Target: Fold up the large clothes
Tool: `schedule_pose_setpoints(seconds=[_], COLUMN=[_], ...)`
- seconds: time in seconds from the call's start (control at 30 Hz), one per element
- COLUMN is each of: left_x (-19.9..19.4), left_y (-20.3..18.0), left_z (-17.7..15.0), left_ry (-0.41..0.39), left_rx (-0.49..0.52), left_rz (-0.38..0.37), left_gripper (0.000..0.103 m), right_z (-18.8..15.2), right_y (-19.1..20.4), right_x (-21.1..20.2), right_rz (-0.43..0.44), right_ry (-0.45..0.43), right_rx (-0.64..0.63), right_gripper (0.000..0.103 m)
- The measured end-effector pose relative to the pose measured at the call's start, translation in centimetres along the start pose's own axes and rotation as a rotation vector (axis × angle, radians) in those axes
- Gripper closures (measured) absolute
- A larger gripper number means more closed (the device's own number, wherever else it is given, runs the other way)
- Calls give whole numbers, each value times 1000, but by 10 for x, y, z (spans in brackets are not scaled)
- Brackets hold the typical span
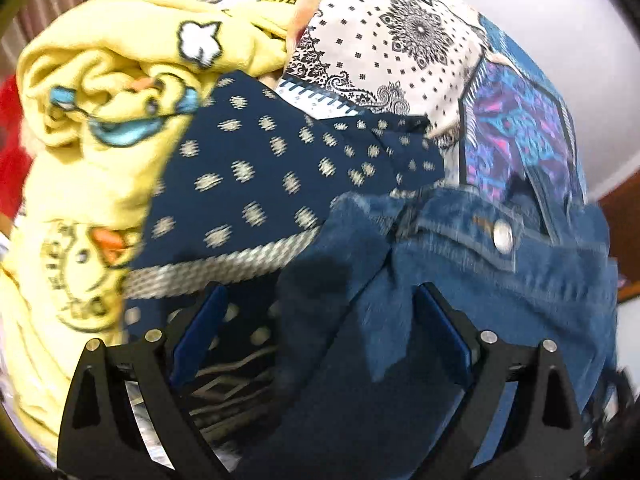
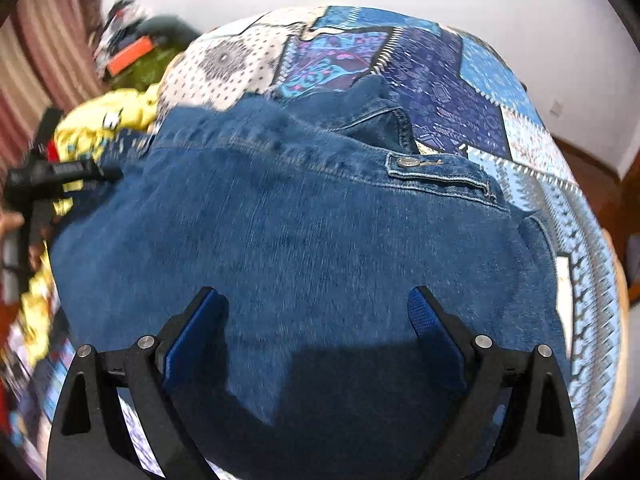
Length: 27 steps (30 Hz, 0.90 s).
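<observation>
The right gripper [image 2: 316, 312], black-armed with blue pads, stands with its jaws spread wide and nothing pinched between them; it points down at the broad back panel of a blue denim jacket [image 2: 280, 220], the cloth spanning the whole gap under the pads. Beyond the right gripper the denim jacket runs up to a stitched seam, a buttoned tab with a metal button [image 2: 407, 162] and a darker folded collar. The denim jacket lies on a patchwork bedspread of white paisley, purple and light blue panels [image 2: 440, 80], which shows past the jacket's far and right edges. The left gripper [image 1: 320, 316], of the same build, is likewise wide open and clamps nothing; under it the denim jacket's edge fills the right half of the gap, and a navy cloth with pale dotted motifs and a pale woven border [image 1: 248, 176] fills the left half, lying just beside the denim jacket. Left of the navy cloth, further from the denim jacket, sits a crumpled yellow fleece garment with cartoon prints [image 1: 100, 100]. In the right wrist view the left gripper shows blurred at the denim jacket's left edge.
</observation>
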State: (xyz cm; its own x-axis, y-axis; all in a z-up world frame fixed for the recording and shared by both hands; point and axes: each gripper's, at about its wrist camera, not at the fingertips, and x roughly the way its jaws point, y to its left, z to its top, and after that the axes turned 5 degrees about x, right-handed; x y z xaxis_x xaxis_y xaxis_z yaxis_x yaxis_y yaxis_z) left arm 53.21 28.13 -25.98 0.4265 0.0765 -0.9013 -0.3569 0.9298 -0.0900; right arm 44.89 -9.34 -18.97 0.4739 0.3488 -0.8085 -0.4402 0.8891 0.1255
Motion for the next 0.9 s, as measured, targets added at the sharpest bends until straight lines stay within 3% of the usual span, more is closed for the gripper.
schedule_pose_setpoints(seconds=[0.1,0.23,0.33,0.43,0.53,0.73,0.9], left_x=[-20,-55,-70,-68,-64,-49,-50], left_y=[-7,-24,-36,-39,-27,17,52], left_z=[-16,-51,-81,-106,-121,-136,-148], left_ry=[-21,-69,-101,-102,-87,32,58], left_rx=[96,213,282,282,215,-39,-217], left_rz=[57,25,8,31,-15,-183,-275], left_gripper=[8,8,7,5,4,4,4], right_z=[-15,-28,-35,-42,-48,-70,-74], right_y=[6,-18,-36,-46,-52,-78,-71], right_x=[-6,-17,-29,-38,-45,-55,-65], right_rz=[-138,-94,-111,-122,-180,-116,-149], right_ry=[-15,-1,8,22,40,107,99], right_rx=[-79,8,73,94,96,258,249], right_gripper=[2,1,1,1,1,1,1])
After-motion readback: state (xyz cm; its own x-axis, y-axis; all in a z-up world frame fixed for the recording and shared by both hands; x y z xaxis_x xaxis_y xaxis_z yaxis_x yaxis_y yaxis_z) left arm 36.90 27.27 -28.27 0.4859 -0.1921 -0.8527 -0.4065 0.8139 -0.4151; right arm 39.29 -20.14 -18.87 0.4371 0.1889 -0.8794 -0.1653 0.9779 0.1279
